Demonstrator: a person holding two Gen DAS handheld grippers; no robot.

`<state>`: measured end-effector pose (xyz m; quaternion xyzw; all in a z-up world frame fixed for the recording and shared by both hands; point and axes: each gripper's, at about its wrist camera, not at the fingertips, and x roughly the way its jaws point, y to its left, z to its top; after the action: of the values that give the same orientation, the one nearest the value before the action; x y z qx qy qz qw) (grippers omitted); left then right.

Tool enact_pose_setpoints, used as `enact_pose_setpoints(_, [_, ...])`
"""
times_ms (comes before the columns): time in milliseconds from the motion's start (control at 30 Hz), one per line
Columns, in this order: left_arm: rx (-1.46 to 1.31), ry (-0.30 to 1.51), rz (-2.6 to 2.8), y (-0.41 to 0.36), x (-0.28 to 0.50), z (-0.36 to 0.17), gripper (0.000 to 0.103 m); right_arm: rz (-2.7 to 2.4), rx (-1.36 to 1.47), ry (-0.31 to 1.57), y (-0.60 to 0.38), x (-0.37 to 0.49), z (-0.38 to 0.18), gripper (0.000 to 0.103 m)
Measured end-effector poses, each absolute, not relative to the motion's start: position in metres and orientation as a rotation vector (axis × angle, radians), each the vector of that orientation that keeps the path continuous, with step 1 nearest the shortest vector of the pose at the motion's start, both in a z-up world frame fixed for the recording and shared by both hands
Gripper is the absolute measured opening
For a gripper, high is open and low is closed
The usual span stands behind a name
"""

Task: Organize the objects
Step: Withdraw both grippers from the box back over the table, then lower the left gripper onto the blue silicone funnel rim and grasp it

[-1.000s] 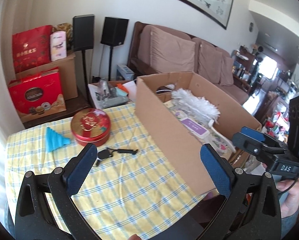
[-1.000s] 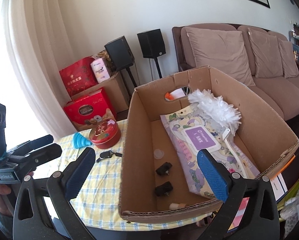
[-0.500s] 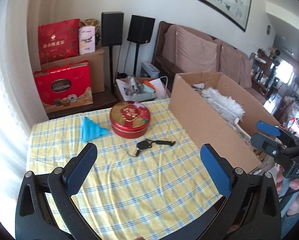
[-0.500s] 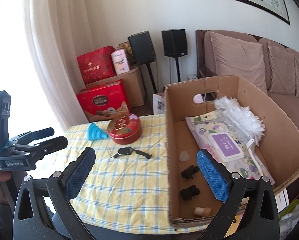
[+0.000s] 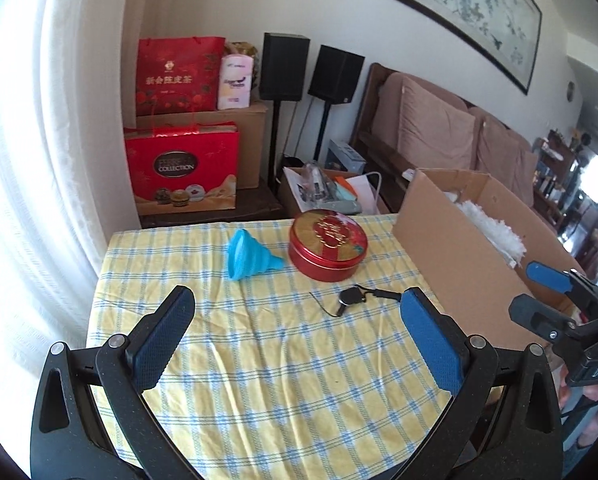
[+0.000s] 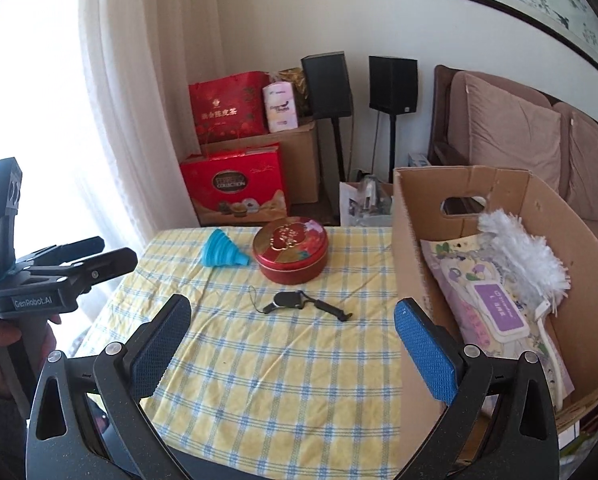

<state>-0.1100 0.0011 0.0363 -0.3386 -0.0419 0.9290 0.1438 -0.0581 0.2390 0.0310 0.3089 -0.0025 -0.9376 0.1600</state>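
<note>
Both grippers hover over the near edge of the checked tablecloth [image 5: 283, 364], jaws spread wide and holding nothing. Ahead of the left gripper [image 5: 297, 336] lies a black key fob [image 5: 351, 298]; beyond it stand a red tin [image 5: 327, 250] and a blue funnel [image 5: 249, 254] on its side, just apart. Right of the right gripper [image 6: 291, 340] sits a cardboard box [image 6: 409, 280] holding a white duster [image 6: 527, 256] and what looks like a flat printed packet [image 6: 487, 304].

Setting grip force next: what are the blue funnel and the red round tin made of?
The blue funnel looks like soft matte silicone: stepped collapsible rings, no glare. The red round tin looks like glossy printed metal: crisp rolled lid rim, gold pattern, faint sheen. Neither is certain from looks alone.
</note>
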Motion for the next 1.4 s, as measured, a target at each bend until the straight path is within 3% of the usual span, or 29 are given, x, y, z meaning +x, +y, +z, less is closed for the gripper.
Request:
enact_pose_setpoints(200, [-0.978, -0.107, 2.727, -0.016, -0.114, 0.028, 0.103, -2.648, 0.872, 0.000, 0.222, -0.069, 0.026, 0.103])
enact_pose_setpoints(733, [-1.092, -0.292, 2.623, -0.044, -0.170, -0.027, 0.103, -2.543, 0.972, -0.010, 0.193, -0.111, -0.033, 0.102])
enact_pose_setpoints(1067, [-1.096, -0.148, 2.636, -0.018, -0.224, -0.060, 0.100, -2.541, 1.090, 0.000, 0.195, -0.156, -0.075, 0.101])
enact_pose_setpoints(1367, [-1.111, -0.020, 2.599, 0.007, -0.259, -0.076, 0.077, -2.544, 1.128, 0.012, 0.198, -0.180, -0.093, 0.100])
enact_pose_setpoints(1400, [-1.120, -0.019, 2.593, 0.009, -0.262, -0.078, 0.071, -2.544, 1.130, 0.011, 0.198, -0.181, -0.094, 0.100])
